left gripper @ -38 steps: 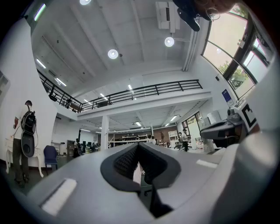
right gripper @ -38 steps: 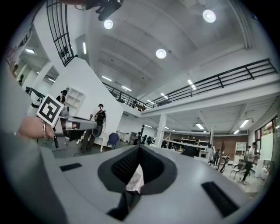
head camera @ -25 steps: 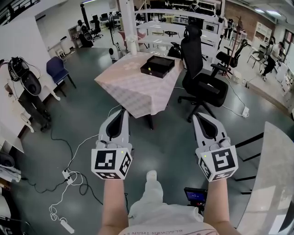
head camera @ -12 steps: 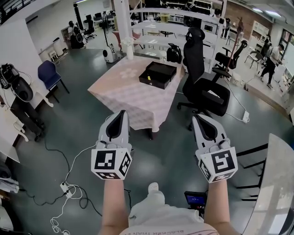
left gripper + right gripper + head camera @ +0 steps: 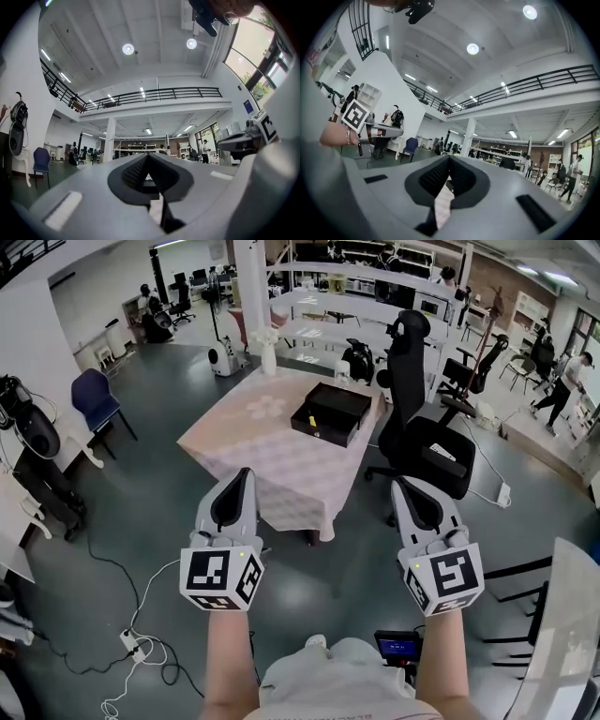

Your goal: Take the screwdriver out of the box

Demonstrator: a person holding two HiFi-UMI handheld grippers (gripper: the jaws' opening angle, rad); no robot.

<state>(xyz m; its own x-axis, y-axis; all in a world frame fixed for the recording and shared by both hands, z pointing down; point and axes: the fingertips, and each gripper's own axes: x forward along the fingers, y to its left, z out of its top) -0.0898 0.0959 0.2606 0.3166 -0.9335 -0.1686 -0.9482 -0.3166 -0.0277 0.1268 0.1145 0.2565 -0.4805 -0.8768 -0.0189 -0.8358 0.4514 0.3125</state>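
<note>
A black open box [image 5: 331,413] lies on a table under a pale checked cloth [image 5: 272,451], ahead of me in the head view. Something small and yellow shows inside the box; the screwdriver itself is too small to make out. My left gripper [image 5: 246,473] and right gripper [image 5: 401,483] are held side by side, level, well short of the table, both shut with nothing between their pads. In the left gripper view the jaws [image 5: 148,156] meet at the tips. The right gripper view shows its jaws [image 5: 449,158] touching too.
A black office chair [image 5: 422,427] stands right of the table. A blue chair [image 5: 96,399] is at the left. Cables and a power strip [image 5: 129,643] lie on the grey floor at lower left. A white vase [image 5: 269,357] stands at the table's far end. People stand in the background.
The table and box have come nearer and lower in the head view as I move toward them. Both grippers keep their pose, still shut.
</note>
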